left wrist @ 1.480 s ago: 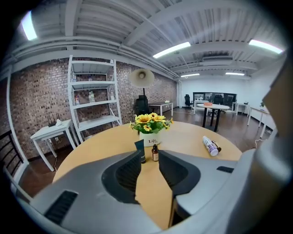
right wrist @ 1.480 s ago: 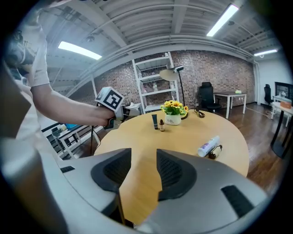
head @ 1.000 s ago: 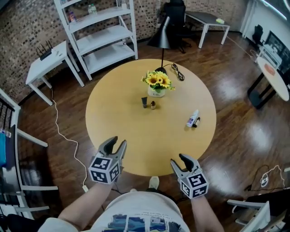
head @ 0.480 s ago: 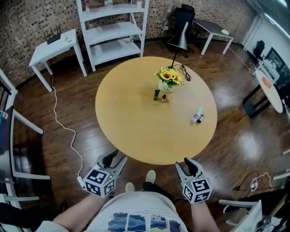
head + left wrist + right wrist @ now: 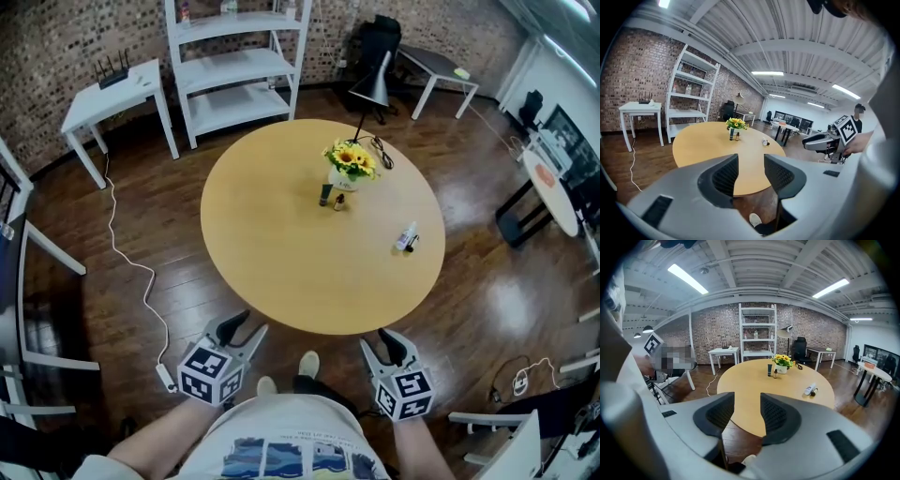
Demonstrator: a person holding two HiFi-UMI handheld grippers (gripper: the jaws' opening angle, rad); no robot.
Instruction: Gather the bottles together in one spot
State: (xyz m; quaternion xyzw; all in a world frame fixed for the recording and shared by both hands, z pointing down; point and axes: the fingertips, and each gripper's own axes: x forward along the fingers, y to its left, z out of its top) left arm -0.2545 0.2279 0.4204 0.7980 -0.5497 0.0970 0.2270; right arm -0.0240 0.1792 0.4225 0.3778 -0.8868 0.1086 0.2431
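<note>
A: Left gripper (image 5: 242, 324), fingers?
B: Released. Pads apart, nothing between them; the jaws have just been opening.
A: Right gripper (image 5: 380, 340)?
B: Also released, with a gap between the pads, empty. Both grippers hang just off the near edge of the round table (image 5: 272, 272), over the floor, not touching it.
A: Bottles?
B: The dark tube bottle (image 5: 325, 194) and the small amber bottle (image 5: 338, 202) stand upright, just beside each other, toward the far edge, right in front of the sunflower vase (image 5: 348, 174). The white bottle (image 5: 405, 236) lies on its side near the right edge, well apart from those two.
A: Anything else up there?
B: A black lamp (image 5: 372, 80) at the far edge, behind the vase.
</note>
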